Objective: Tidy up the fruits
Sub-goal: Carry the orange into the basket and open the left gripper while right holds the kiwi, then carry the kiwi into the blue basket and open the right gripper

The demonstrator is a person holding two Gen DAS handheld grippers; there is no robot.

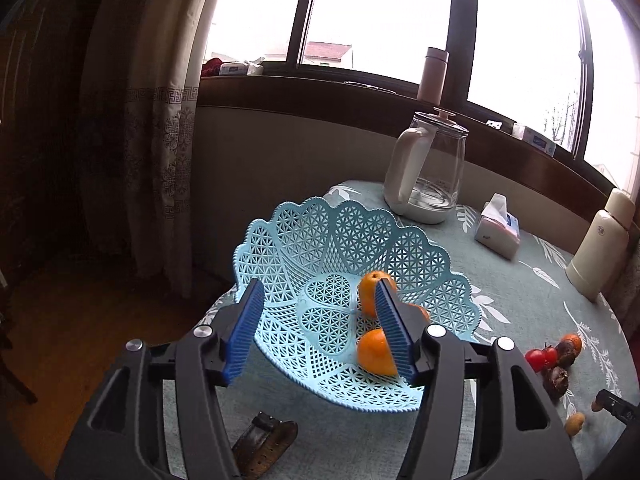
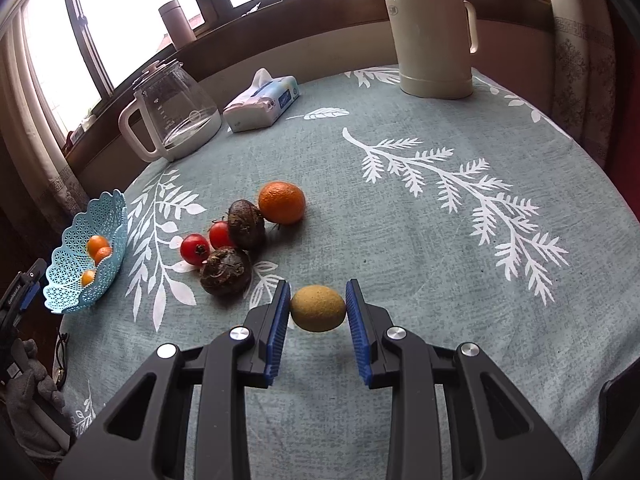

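The right claw (image 2: 318,312) sits low over the worktop (image 2: 400,240) with a small yellow-brown fruit (image 2: 318,309) between its blue pads (image 2: 280,332). The pads are right beside the fruit, but I cannot tell if they squeeze it yet.

The left claw (image 1: 320,332) is wide open and holds nothing. It hangs just above the blue basket (image 1: 316,232), which is tipped up at the worktop's edge. Three oranges (image 1: 372,354) lie in the basket, and one claw finger hides part of them.

A grey-green cloth with white leaves covers the worktop. Just past the yellow-brown fruit lie two dark brown lumpy fruits (image 2: 226,271), two small red fruits (image 2: 195,249) and a loose orange (image 2: 281,202), all close together and between the right claw and the basket.

Farther back stand a glass kettle (image 2: 176,116) with a white handle, a tissue pack (image 2: 262,100) and a cream flask (image 2: 432,32). Behind them is a dark wooden sill under big bright windows (image 1: 380,12). A pink bottle (image 1: 432,76) stands on the sill. Patterned curtains (image 1: 160,120) hang at the side, with a brown floor below.
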